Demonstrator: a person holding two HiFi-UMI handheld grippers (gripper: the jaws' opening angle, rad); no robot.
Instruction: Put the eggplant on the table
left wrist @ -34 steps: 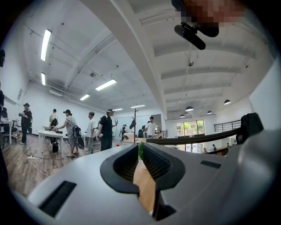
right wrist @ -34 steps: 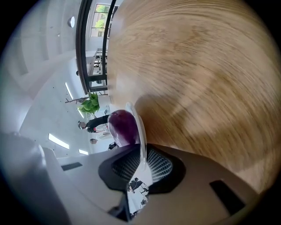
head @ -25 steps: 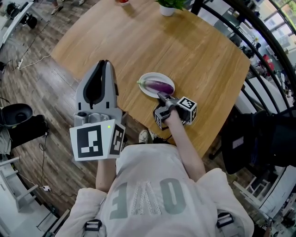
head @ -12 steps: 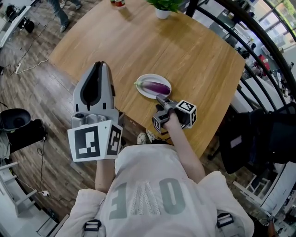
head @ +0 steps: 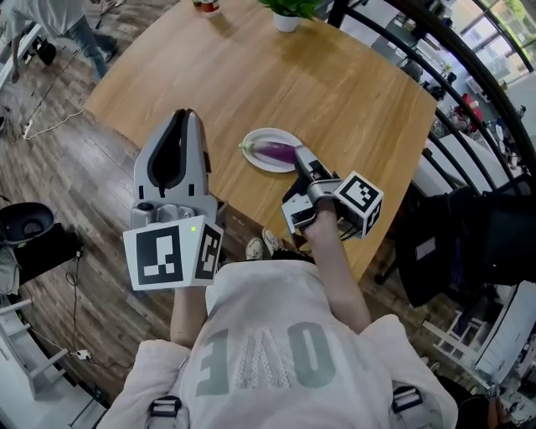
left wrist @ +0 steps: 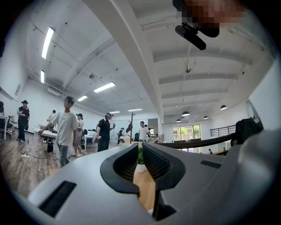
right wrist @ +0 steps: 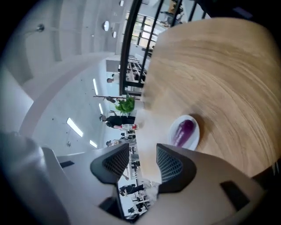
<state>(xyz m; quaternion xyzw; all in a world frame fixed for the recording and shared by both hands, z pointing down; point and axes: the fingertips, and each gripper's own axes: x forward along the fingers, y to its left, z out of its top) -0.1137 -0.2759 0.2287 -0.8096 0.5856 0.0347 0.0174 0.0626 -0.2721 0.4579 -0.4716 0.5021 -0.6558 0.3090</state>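
Observation:
A purple eggplant (head: pixel 275 151) (right wrist: pixel 184 131) lies on a small white plate (head: pixel 255 139) (right wrist: pixel 196 127) near the front edge of the wooden table (head: pixel 335 92). My right gripper (head: pixel 301 159) (right wrist: pixel 142 150) hovers above the plate's near side and points down at it. Its jaws have just been opening; they stand open with nothing between them. My left gripper (head: pixel 186 117) (left wrist: pixel 140 147) is held up off the table's left side, pointing level. Its jaws are shut and hold nothing.
A potted plant (head: pixel 286 18) (left wrist: pixel 140 167) stands at the table's far edge, next to a red-topped item (head: pixel 205 5). A black railing (head: pixel 469 59) curves behind the table at the right. A dark bag (head: pixel 469 243) sits right of me. People stand on the wooden floor (head: pixel 75 167).
My right gripper has risen from the plate's near edge and rolled. The eggplant stays on the plate. The left gripper has hardly moved.

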